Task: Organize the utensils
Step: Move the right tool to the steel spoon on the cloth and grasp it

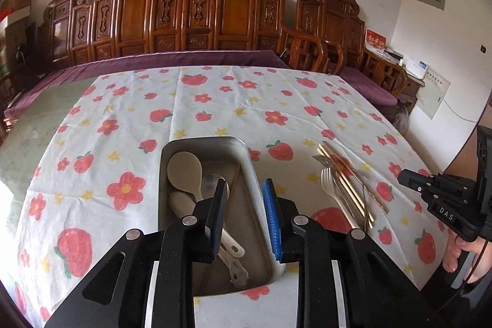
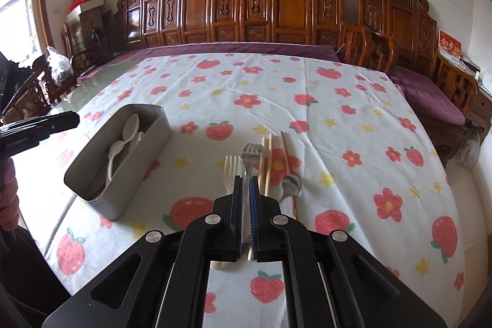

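A grey metal tray [image 1: 246,157] sits on the flowered cloth and holds several pale spoons [image 1: 184,171]. My left gripper [image 1: 244,183] hovers over the tray's right wall, open, with nothing between its fingers. To the right lie a clear plastic fork [image 1: 327,177], a metal fork [image 1: 321,160] and wooden chopsticks [image 1: 347,183]. In the right wrist view my right gripper [image 2: 246,179] is shut and empty above the clear fork [image 2: 232,166], with the metal fork [image 2: 252,151], chopsticks [image 2: 267,162] and a metal spoon [image 2: 292,185] just ahead. The tray [image 2: 147,140] stands to its left.
The table is covered by a white cloth with strawberries and flowers [image 2: 307,82]. A carved wooden bench with a purple cushion [image 1: 184,57] runs along the far edge. A hand [image 1: 458,254] holds the right gripper's handle at the right edge.
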### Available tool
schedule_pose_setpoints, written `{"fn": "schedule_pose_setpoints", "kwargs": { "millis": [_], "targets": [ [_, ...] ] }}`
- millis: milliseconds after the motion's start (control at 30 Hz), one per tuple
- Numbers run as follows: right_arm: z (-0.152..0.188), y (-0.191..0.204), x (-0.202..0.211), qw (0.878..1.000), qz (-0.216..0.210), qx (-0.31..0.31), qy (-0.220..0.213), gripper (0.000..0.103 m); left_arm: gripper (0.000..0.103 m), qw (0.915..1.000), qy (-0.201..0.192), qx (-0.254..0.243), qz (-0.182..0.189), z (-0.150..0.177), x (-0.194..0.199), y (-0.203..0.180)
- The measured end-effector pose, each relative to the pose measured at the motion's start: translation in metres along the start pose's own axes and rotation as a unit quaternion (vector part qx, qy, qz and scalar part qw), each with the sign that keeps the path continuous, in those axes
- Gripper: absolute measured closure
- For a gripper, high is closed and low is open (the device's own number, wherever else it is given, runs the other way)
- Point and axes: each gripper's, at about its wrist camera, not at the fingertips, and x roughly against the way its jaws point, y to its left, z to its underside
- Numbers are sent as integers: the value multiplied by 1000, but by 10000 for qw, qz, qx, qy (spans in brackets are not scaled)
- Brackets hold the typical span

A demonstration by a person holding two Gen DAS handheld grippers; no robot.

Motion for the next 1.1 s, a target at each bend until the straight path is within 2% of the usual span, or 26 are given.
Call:
{"fn": "schedule_pose_setpoints", "kwargs": {
  "millis": [133,200,300,467,700,1100],
  "targets": [
    [6,-9,-2,9999,75,-72,50,97,64,9999,3,-125,50,3,0,-15],
    [9,-14,-5,9998,86,-121,91,93,46,9999,13,-132,58,5,-1,-22],
    [13,-20,-13,9997,105,-153,180,87,33,9998,47,-165,59,9,-5,-30],
    [20,-28,-33,9991,55,-232,356,82,26,9997,130,-197,6,14,-12,-40],
    [23,-30,-62,9977,-144,-427,509,81,26,9997,151,-179,13,18,-12,-50],
    [27,-36,-94,9909,-67,-985,919,81,26,9993,147,-340,-78,23,-15,-69]
  ]
}}
